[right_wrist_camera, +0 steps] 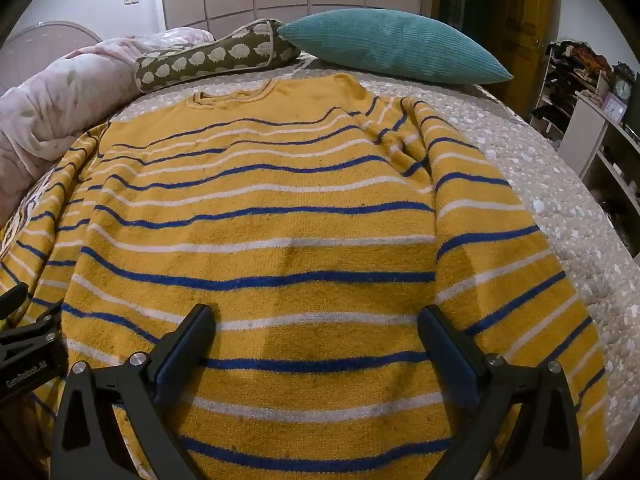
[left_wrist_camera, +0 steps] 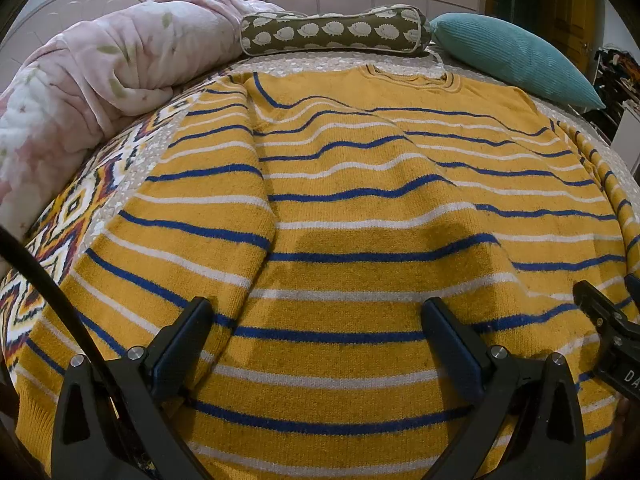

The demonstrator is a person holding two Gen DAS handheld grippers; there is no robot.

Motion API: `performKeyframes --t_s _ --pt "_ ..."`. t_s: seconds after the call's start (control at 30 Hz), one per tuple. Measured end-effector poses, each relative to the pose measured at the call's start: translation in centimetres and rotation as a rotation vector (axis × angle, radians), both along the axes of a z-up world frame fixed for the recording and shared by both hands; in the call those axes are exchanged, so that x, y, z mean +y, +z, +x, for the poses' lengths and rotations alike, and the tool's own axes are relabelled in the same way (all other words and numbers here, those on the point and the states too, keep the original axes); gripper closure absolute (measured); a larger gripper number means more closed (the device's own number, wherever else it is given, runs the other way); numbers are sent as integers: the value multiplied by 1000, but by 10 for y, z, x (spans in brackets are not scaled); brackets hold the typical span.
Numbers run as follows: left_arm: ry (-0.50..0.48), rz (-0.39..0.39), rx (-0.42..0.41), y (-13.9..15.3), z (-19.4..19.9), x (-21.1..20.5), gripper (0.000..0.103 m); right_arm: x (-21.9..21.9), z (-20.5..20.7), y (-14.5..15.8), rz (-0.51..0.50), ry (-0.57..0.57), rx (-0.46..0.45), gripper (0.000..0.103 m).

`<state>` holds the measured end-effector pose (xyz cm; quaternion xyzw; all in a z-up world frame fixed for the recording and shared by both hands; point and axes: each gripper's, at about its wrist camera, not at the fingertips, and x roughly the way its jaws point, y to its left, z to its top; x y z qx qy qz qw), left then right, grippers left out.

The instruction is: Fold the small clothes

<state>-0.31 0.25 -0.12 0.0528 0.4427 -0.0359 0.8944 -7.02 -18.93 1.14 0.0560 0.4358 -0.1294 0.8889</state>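
Note:
A yellow knit sweater (left_wrist_camera: 360, 216) with blue and white stripes lies spread flat on the bed, collar (left_wrist_camera: 408, 76) at the far end, sleeves lying along both sides. My left gripper (left_wrist_camera: 316, 312) is open and empty, hovering over the sweater's lower left part by the left sleeve (left_wrist_camera: 192, 208). My right gripper (right_wrist_camera: 316, 320) is open and empty over the sweater (right_wrist_camera: 272, 216) near its lower right, with the right sleeve (right_wrist_camera: 492, 240) beside it. Part of the right gripper shows at the left view's right edge (left_wrist_camera: 608, 320).
A pink floral quilt (left_wrist_camera: 92, 72) is bunched at the left. A brown bolster (left_wrist_camera: 336, 32) and a teal pillow (right_wrist_camera: 392, 46) lie beyond the collar. The bedspread (right_wrist_camera: 552, 184) shows bare at the right; shelves (right_wrist_camera: 600, 120) stand past the bed edge.

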Motion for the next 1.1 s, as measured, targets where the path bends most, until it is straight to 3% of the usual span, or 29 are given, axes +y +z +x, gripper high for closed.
performKeyframes --t_s 1.1 --pt "6 20 -17 -1 -1 0 0 3 1 0 -18 -2 9 0"
